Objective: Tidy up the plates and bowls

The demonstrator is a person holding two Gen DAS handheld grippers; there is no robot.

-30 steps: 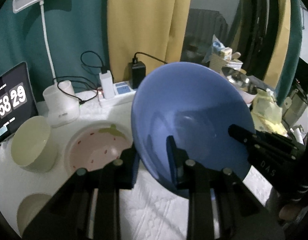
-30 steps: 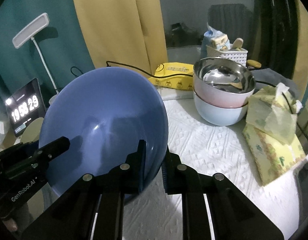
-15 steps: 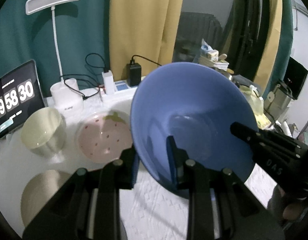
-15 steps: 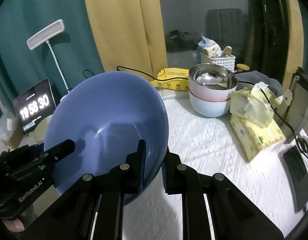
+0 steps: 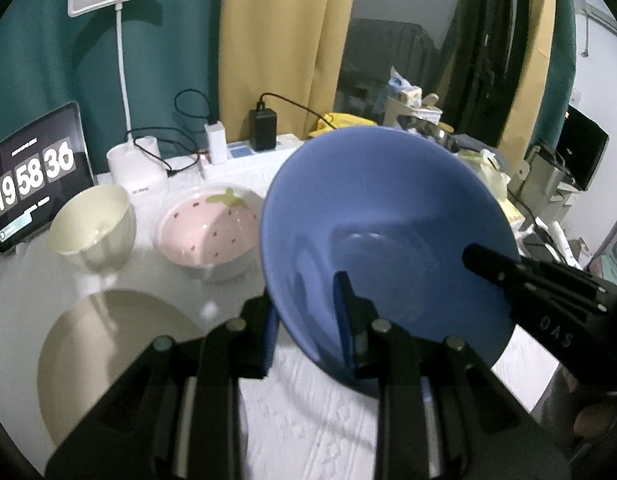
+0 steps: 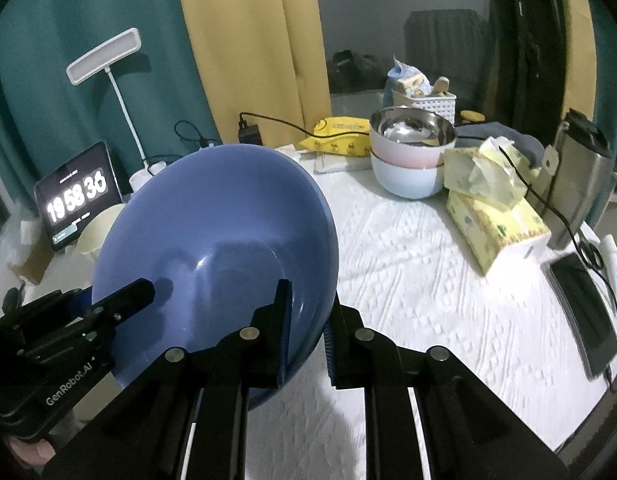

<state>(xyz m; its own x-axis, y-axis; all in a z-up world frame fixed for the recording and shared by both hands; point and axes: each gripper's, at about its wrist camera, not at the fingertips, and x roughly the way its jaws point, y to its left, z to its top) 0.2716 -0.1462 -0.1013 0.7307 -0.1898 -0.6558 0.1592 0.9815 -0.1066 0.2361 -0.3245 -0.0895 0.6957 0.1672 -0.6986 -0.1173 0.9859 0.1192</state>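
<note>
**Blue bowl held by both grippers above the table**

Blue bowl [image 5: 388,232], tilted, carried clear of the white cloth [image 6: 448,288]. Left gripper [image 5: 308,316] pinches its near rim, one finger inside, one outside; right gripper [image 6: 308,320] clamps the opposite rim likewise. Left of the bowl: pink strawberry bowl [image 5: 210,232], cream bowl [image 5: 92,226] and beige plate [image 5: 108,356], with a clock [image 5: 32,176] beyond them. Right of the bowl, well apart: stacked bowls [image 6: 410,156] beside tissue packs [image 6: 492,208]

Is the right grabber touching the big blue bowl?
Touching. In the right wrist view, the right gripper pinches the blue bowl rim, one finger inside, one outside.
</note>
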